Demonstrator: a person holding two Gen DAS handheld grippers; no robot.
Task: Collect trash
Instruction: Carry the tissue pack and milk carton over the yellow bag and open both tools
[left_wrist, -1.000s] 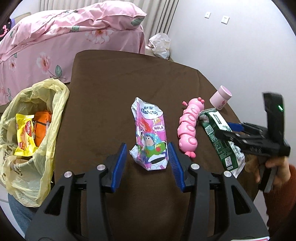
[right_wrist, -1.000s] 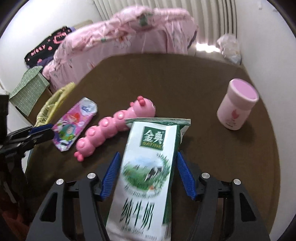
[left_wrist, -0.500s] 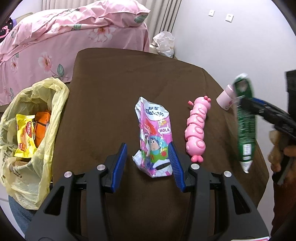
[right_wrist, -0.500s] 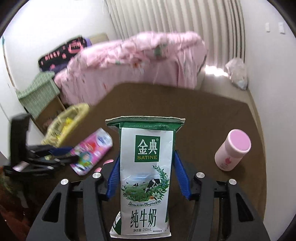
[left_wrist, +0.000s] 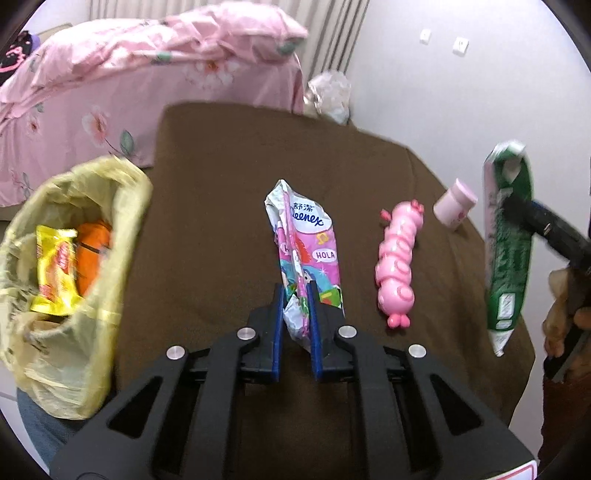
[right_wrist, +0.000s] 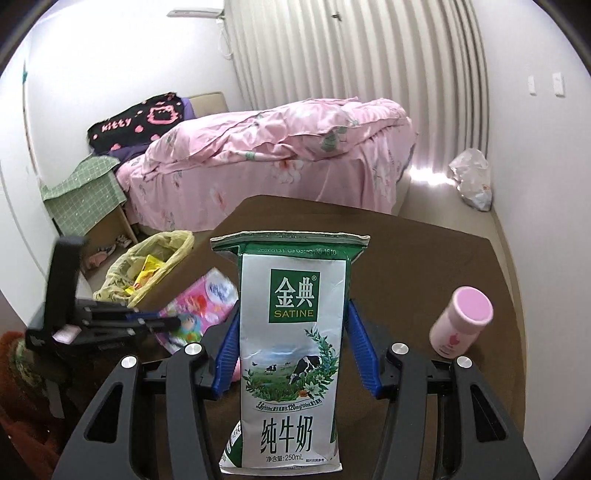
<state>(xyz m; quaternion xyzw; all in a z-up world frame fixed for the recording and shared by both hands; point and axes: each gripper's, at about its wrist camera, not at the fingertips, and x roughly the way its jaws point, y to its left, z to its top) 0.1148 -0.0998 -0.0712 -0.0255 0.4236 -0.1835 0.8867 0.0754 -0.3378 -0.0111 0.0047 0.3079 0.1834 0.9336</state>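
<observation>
Each camera sits on its tool, looking forward, close over the brown counter. Both see the yellow bag and pink bed.

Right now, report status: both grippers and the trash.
Left gripper shut on tissue pack. Right gripper shut on milk carton, lifted. Yellow bag open at left; nothing in the way.
</observation>
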